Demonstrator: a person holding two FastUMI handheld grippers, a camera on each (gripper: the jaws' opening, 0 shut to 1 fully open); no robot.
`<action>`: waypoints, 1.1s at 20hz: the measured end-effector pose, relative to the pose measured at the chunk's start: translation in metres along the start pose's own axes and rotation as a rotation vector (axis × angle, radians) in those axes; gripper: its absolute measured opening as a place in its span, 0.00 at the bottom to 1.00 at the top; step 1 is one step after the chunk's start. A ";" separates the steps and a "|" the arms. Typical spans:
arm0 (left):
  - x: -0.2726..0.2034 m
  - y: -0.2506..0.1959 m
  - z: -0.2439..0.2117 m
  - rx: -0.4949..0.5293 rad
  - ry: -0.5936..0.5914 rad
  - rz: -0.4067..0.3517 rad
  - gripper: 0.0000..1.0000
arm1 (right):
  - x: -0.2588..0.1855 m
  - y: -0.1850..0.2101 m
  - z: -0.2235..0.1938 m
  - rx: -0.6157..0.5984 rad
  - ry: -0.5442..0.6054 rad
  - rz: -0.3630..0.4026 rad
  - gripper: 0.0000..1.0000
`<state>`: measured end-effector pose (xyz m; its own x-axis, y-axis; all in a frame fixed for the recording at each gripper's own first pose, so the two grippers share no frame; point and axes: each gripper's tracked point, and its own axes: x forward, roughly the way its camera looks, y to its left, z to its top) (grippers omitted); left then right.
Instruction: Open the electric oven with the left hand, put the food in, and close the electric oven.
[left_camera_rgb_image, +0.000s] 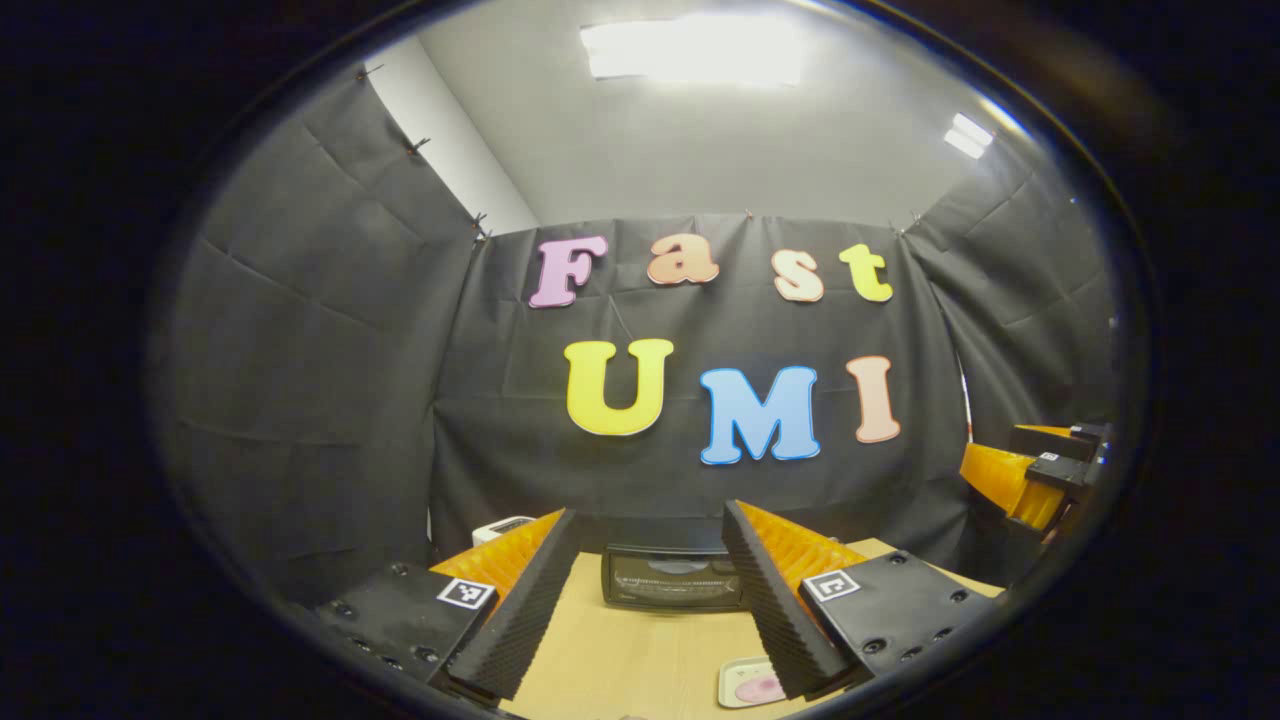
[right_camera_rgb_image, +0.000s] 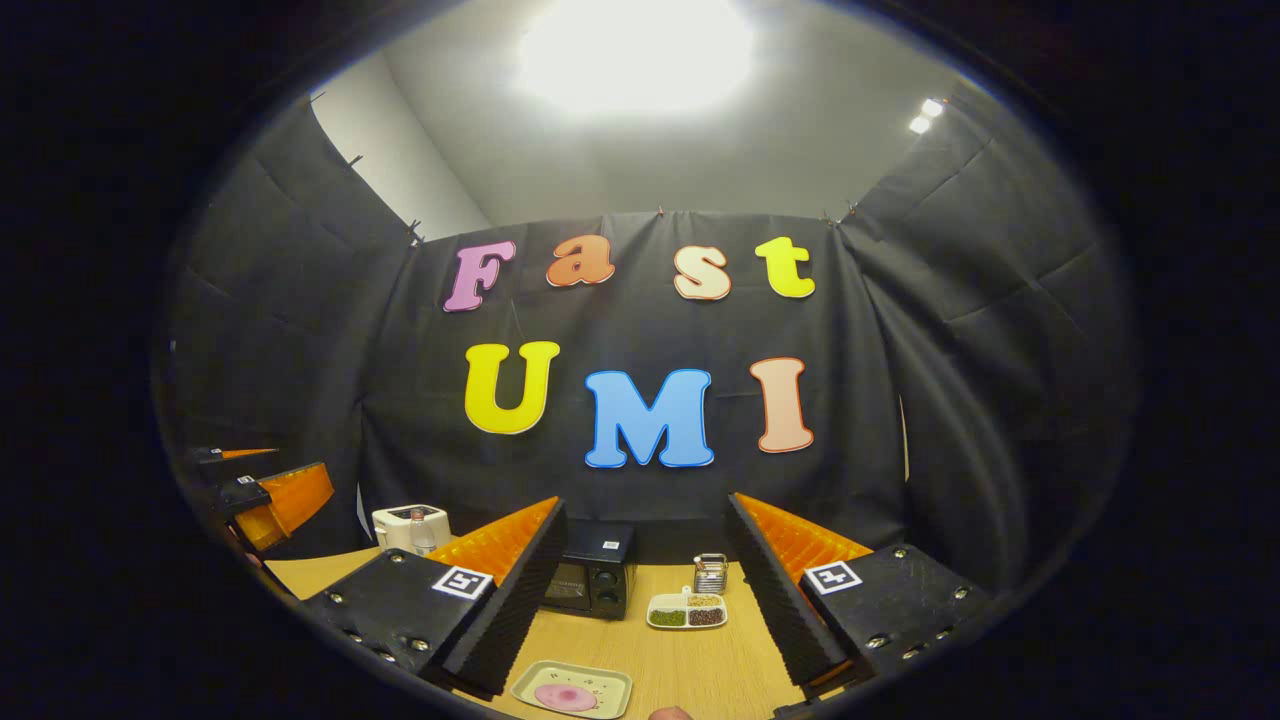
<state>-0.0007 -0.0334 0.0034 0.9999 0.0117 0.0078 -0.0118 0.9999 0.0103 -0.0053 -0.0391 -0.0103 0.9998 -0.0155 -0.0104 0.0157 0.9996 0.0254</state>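
Note:
A small black electric oven (left_camera_rgb_image: 675, 578) stands at the back of the wooden table, its door closed; the oven (right_camera_rgb_image: 592, 582) is also in the right gripper view. A pale tray with a pink slice of food (right_camera_rgb_image: 572, 690) lies near the table's front; the same tray (left_camera_rgb_image: 750, 684) peeks out beside my left gripper's right finger. My left gripper (left_camera_rgb_image: 650, 610) is open, held above the table in front of the oven. My right gripper (right_camera_rgb_image: 650, 610) is open too, above the tray. Each gripper appears at the edge of the other's view: the right one (left_camera_rgb_image: 1040, 475), the left one (right_camera_rgb_image: 265, 500).
A divided white dish of green and brown bits (right_camera_rgb_image: 686, 610) sits right of the oven, with a small metal holder (right_camera_rgb_image: 710, 572) behind it. A white appliance (right_camera_rgb_image: 410, 525) stands at the back left, also seen as a white corner (left_camera_rgb_image: 500, 528). Black cloth walls enclose the table (right_camera_rgb_image: 690, 665).

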 end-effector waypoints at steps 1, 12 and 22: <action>0.002 -0.005 0.000 -0.001 0.000 -0.003 1.00 | 0.000 -0.005 0.000 -0.001 -0.003 -0.004 0.98; 0.056 -0.033 -0.020 0.021 0.022 0.003 0.98 | 0.009 -0.035 -0.025 0.029 0.027 0.014 0.98; 0.189 -0.032 -0.077 -0.004 0.064 -0.067 1.00 | 0.047 -0.037 -0.035 -0.015 0.018 -0.064 0.98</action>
<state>0.1895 -0.0622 -0.0729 0.9969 -0.0545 -0.0566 0.0549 0.9985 0.0043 0.0406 -0.0755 -0.0463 0.9965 -0.0787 -0.0298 0.0790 0.9968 0.0089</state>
